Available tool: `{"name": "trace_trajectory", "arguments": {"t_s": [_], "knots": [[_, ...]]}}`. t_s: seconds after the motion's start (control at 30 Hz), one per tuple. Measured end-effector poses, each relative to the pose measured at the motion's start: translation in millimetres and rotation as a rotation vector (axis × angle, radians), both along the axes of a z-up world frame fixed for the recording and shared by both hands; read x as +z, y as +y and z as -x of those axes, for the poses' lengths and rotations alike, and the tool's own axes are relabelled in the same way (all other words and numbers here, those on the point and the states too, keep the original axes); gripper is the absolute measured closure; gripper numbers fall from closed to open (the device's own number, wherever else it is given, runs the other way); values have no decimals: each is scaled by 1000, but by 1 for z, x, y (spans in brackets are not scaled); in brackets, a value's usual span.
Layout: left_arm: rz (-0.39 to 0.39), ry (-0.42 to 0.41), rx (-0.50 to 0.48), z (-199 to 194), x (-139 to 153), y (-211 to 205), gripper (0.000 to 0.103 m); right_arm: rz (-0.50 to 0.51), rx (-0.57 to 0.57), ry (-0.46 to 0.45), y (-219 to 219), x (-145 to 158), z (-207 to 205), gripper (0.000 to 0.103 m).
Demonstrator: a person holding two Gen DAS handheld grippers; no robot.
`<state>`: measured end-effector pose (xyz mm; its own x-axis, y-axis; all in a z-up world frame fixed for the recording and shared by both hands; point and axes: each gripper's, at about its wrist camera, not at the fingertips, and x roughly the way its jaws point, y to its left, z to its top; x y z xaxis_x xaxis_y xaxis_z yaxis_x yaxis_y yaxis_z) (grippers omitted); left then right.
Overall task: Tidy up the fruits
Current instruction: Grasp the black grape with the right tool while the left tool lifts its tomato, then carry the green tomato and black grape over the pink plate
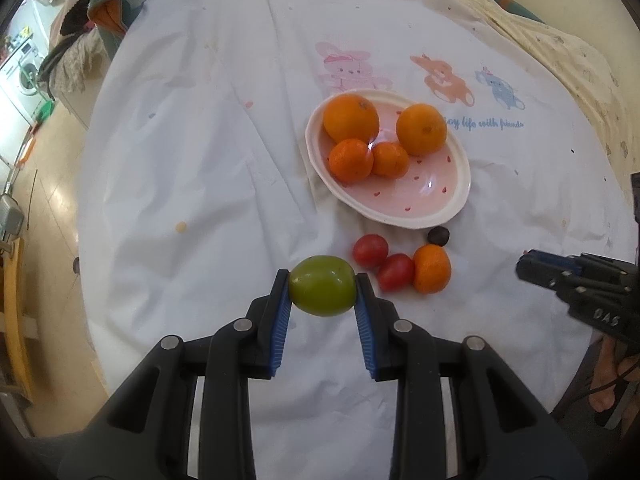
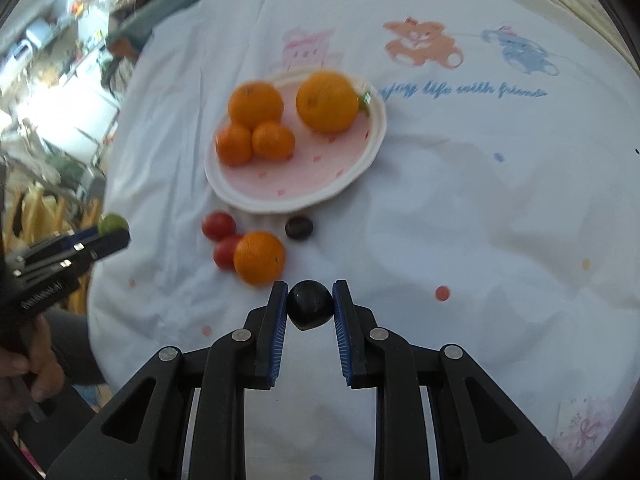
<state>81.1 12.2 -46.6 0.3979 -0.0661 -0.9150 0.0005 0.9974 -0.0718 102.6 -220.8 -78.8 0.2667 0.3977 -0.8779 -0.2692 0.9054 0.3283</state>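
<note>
Right now I'm pinching a green fruit (image 1: 322, 291) in the left hand-held gripper (image 1: 322, 294) and a dark plum (image 2: 310, 305) in the right hand-held gripper (image 2: 310, 304), both lifted off the table (image 1: 192, 184) w/ the plate (image 1: 440, 216) of oranges ahead, prob. so each can be dropped there.

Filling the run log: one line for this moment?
left gripper: shut on green fruit | right gripper: shut on dark fruit | plate: four oranges
</note>
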Motion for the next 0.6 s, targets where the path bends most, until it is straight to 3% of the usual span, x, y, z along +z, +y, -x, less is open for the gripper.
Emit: {"name": "trace_trajectory", "arguments": {"t_s": [0.3, 0.6], "knots": [[-16, -49, 20, -13, 30, 0, 76, -143, -121, -100, -31, 36, -13, 79], [-47, -84, 28, -42, 44, -3, 76, -182, -122, -208, -38, 64, -39, 79]]}}
